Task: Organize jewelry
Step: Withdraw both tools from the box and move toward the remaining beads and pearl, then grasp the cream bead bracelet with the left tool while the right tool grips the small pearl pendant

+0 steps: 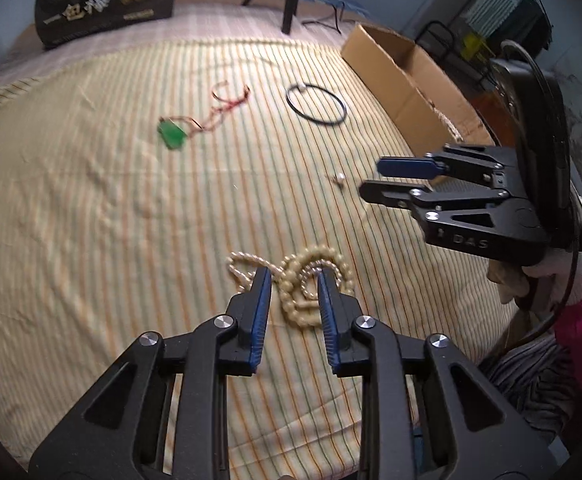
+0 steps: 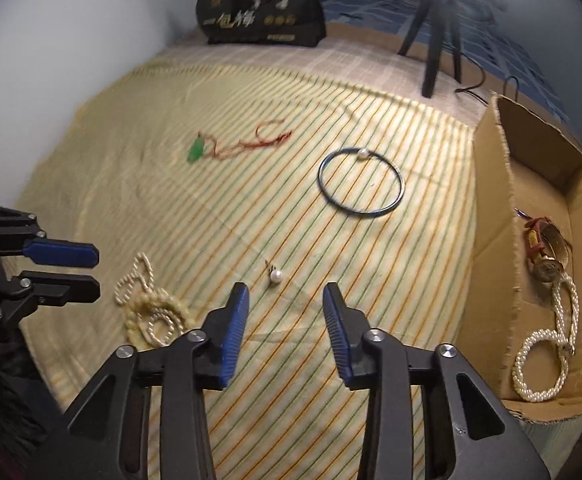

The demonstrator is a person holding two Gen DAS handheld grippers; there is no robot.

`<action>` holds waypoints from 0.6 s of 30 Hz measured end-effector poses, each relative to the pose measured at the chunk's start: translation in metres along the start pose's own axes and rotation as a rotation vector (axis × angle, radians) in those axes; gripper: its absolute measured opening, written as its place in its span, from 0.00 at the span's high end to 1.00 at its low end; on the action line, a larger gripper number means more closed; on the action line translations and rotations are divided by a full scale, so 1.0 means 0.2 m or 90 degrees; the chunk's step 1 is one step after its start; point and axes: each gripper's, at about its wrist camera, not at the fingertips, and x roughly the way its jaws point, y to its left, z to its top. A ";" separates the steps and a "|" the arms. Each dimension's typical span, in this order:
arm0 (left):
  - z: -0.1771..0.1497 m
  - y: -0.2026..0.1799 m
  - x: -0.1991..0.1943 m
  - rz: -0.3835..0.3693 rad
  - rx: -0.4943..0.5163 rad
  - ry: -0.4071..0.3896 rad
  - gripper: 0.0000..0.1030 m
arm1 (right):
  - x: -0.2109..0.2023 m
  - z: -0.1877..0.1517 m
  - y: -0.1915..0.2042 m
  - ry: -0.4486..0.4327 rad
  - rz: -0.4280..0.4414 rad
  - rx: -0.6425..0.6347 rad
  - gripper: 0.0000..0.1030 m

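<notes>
A heap of cream bead necklaces point(image 1: 311, 280) lies on the striped cloth; it also shows in the right wrist view point(image 2: 151, 308). My left gripper point(image 1: 293, 276) is open, its tips over the heap. My right gripper point(image 2: 285, 292) is open and empty, just short of a small pearl earring point(image 2: 275, 276), also seen in the left wrist view point(image 1: 339, 178). A dark hoop with a pearl point(image 2: 361, 182) and a green pendant on a red cord point(image 2: 197, 151) lie farther off. A cardboard box point(image 2: 491, 208) at the right holds a pearl rope point(image 2: 547, 356) and a gold trinket point(image 2: 547, 252).
A black printed box point(image 2: 261, 10) stands at the far edge of the bed. A black tripod point(image 2: 435, 40) with a cable stands at the back right. A pale wall runs along the left. The striped cloth point(image 2: 251, 208) covers the surface.
</notes>
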 end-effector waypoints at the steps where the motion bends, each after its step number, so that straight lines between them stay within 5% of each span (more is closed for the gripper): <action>1: 0.00 0.00 0.01 0.000 0.002 0.004 0.77 | 0.02 0.00 0.01 0.003 0.001 -0.008 0.73; 18: -0.01 -0.01 0.18 0.013 0.023 0.046 0.77 | 0.14 0.05 0.02 0.023 0.002 -0.019 0.79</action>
